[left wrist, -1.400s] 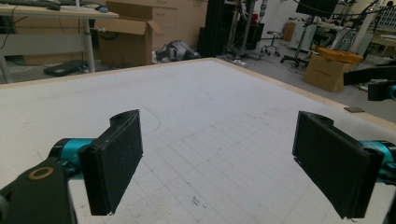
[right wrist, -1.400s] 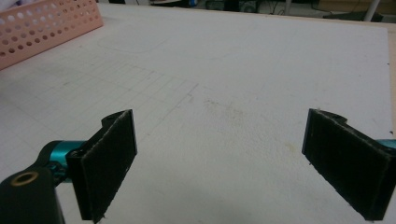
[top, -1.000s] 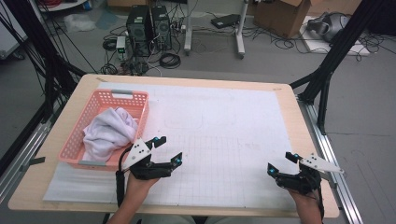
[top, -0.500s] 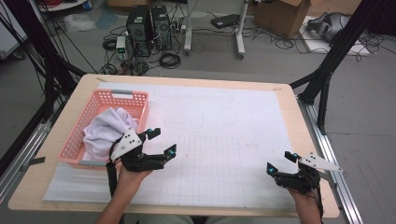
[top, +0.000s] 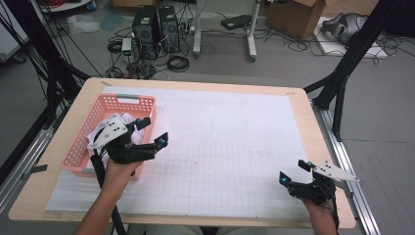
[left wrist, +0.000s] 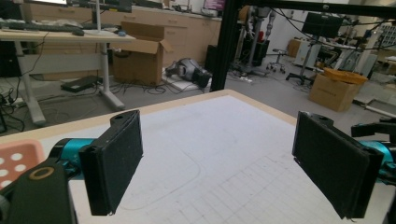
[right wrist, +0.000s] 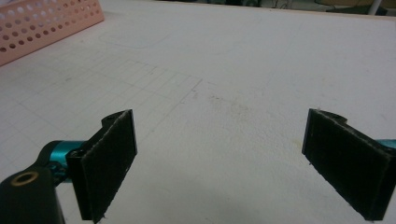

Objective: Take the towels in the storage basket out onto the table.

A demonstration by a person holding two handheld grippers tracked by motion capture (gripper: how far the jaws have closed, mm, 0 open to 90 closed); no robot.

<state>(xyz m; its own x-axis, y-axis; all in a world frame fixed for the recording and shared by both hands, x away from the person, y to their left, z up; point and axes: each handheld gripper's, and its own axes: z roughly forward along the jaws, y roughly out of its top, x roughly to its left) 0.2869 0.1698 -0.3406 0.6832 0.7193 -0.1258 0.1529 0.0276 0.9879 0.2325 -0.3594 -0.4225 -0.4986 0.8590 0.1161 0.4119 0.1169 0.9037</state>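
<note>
The white cloth (top: 100, 133) lies bunched in the pink basket (top: 122, 101) at the table's left side. Your left gripper (top: 151, 131) hovers over the basket's near right corner, just above the cloth; its jaws stand wide apart and hold nothing, as the left gripper view confirms, where they frame bare white mat (left wrist: 224, 154) and a corner of the basket (left wrist: 18, 161).

Step in hand, as judged: the approach to the cloth, before any grasp. The next move calls for you to tip the left gripper down into the basket, set one jaw on each side of a raised fold, and close there without catching the perforated wall.

Your right gripper (top: 294, 171) rests low near the table's near right corner, well apart from the basket, jaws likewise spread and empty over the mat (right wrist: 224, 84).

Edges and room: the basket wall rises close beside the left gripper, so lift the cloth straight up before you swing it across. The gridded mat (top: 230, 147) between the two grippers lies open for spreading. Behind the right gripper, the table edge (top: 342, 215) is close.
</note>
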